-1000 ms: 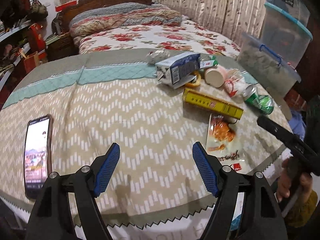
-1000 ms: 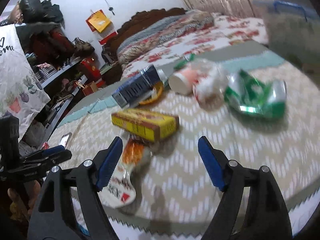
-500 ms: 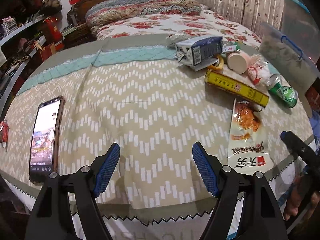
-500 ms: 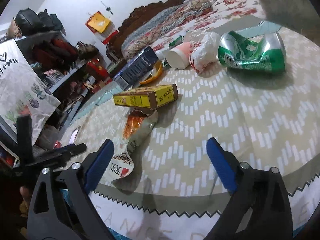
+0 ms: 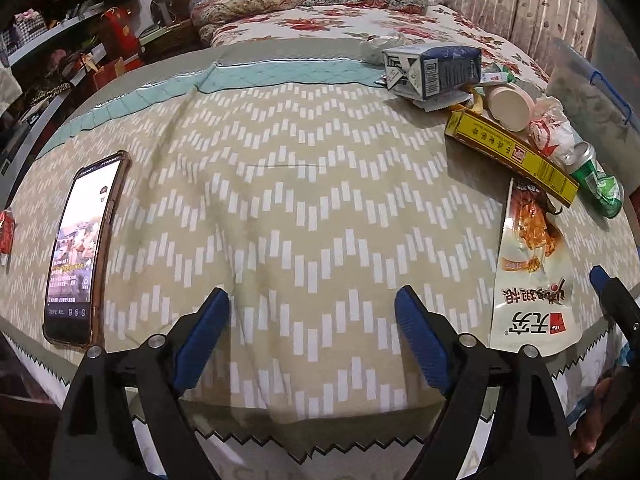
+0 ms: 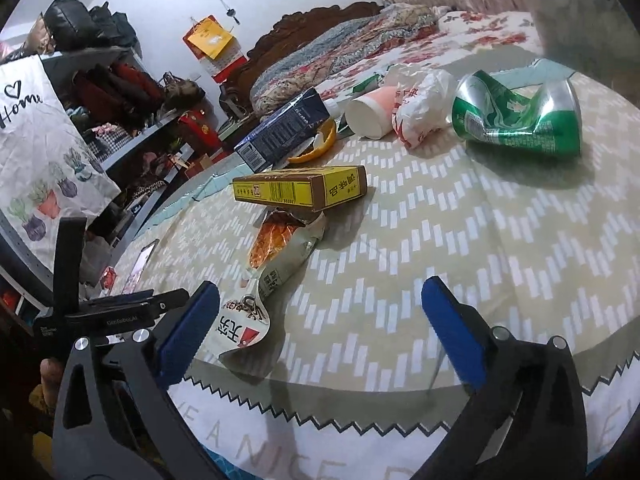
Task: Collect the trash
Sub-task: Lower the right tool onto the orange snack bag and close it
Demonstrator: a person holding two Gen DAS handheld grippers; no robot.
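Trash lies on the right part of a round table: a white snack bag (image 5: pixel 528 264) (image 6: pixel 272 264), a yellow box (image 5: pixel 508 152) (image 6: pixel 304 190), a crushed green can (image 5: pixel 596 180) (image 6: pixel 520 120), a crumpled white wrapper (image 5: pixel 552 132) (image 6: pixel 420 108), a pink cup (image 5: pixel 508 106) (image 6: pixel 372 114), a blue carton (image 5: pixel 436 70) (image 6: pixel 284 132) and orange peel (image 6: pixel 320 144). My left gripper (image 5: pixel 312 336) is open and empty over the table's near edge. My right gripper (image 6: pixel 320 328) is open and empty, its left finger beside the snack bag's near end.
A phone (image 5: pixel 80 240) with a lit screen lies at the table's left. A small red packet (image 5: pixel 6 228) lies at the far left edge. A bed (image 5: pixel 340 12) stands behind the table, shelves (image 6: pixel 120 120) to the left, plastic bins (image 5: pixel 592 92) to the right.
Both grippers have drawn back and risen, so more of the table edge shows. The right gripper's jaws have opened a little wider. Nothing on the table has moved.
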